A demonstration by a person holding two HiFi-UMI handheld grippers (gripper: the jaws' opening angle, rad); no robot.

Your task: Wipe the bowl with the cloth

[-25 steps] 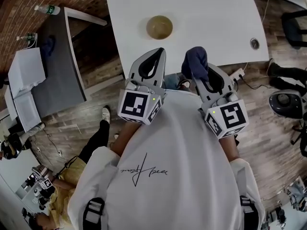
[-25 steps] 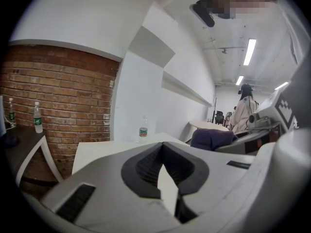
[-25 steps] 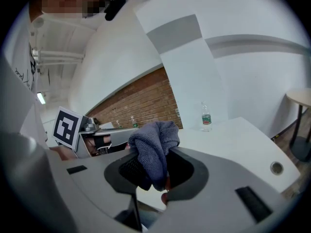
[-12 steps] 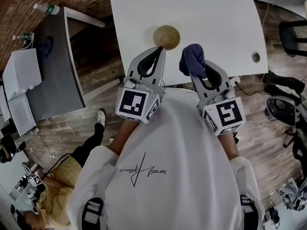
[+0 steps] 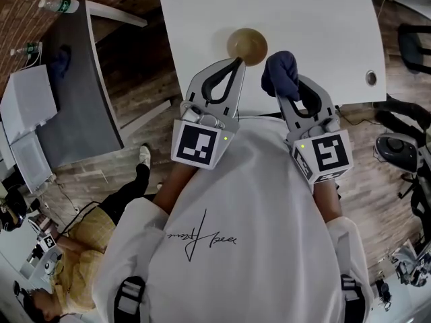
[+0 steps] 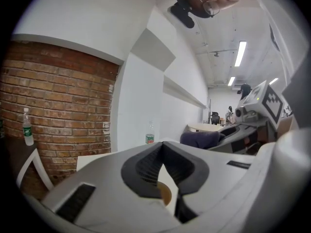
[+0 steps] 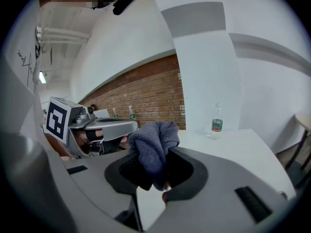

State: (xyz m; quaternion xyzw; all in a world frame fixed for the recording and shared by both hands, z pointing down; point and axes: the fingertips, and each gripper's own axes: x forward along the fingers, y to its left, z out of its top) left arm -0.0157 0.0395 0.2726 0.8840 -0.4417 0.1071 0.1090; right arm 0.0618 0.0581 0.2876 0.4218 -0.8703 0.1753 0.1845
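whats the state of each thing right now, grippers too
bowl: upright on the white table, looks empty
cloth: bunched, clamped in the right gripper
left gripper: shut, nothing between its jaws
right gripper: shut on the cloth
bottle: upright on the white table

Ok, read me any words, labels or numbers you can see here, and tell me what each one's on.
Nothing here can be quoted.
Shirt: cursive script print, upside down, illegible.
Water bottle: green label, too small to read.
Marker cubes: black-and-white square patterns, no words.
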